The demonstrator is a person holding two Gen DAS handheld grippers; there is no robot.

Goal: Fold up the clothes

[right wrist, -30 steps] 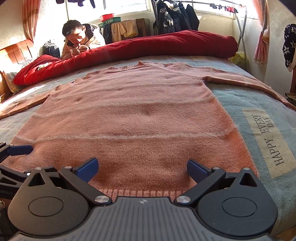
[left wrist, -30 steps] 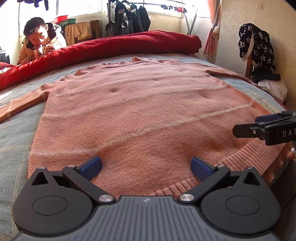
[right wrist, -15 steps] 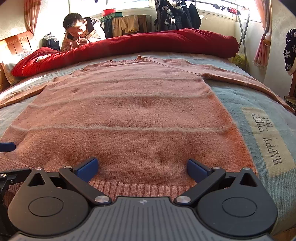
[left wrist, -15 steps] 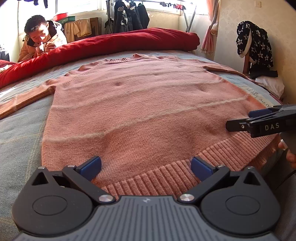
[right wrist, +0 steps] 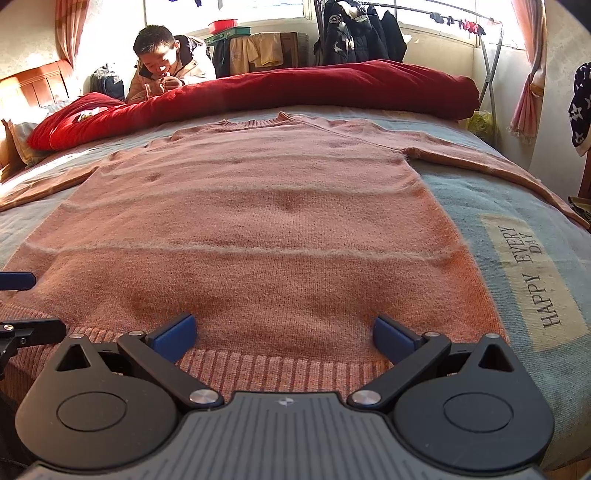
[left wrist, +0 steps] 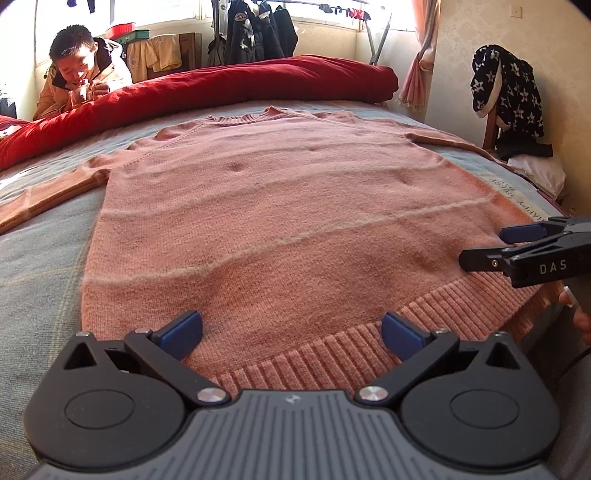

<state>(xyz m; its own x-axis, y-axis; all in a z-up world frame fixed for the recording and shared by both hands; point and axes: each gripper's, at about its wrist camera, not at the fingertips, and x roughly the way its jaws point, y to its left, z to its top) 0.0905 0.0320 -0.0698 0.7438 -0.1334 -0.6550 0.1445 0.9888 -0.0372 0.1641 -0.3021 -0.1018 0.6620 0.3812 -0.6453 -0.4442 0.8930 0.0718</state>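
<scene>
Nearest me, the left gripper (left wrist: 291,330) has its blue pads spread wide over the ribbed hem (left wrist: 332,350) of the pink sweater (left wrist: 280,206), pinching nothing. The right gripper (right wrist: 283,332) is the same, jaws wide apart above the hem toward the sweater's other side. Over the last second both have drawn back a little: a broader band of ribbing now shows in front of each than did before, and the sweater itself has not shifted. I take that as lining up on the bottom edge for a grab, though from here I can't tell whether the pads touch the knit or float just above it.

Farther out, the sweater lies flat and unfolded on the bed (right wrist: 491,206), both sleeves stretched out sideways, neck toward the rolled red quilt (left wrist: 207,88). Beyond the quilt a person (right wrist: 166,62) leans over it, and coats hang on a rack (right wrist: 354,33) by the window.
</scene>
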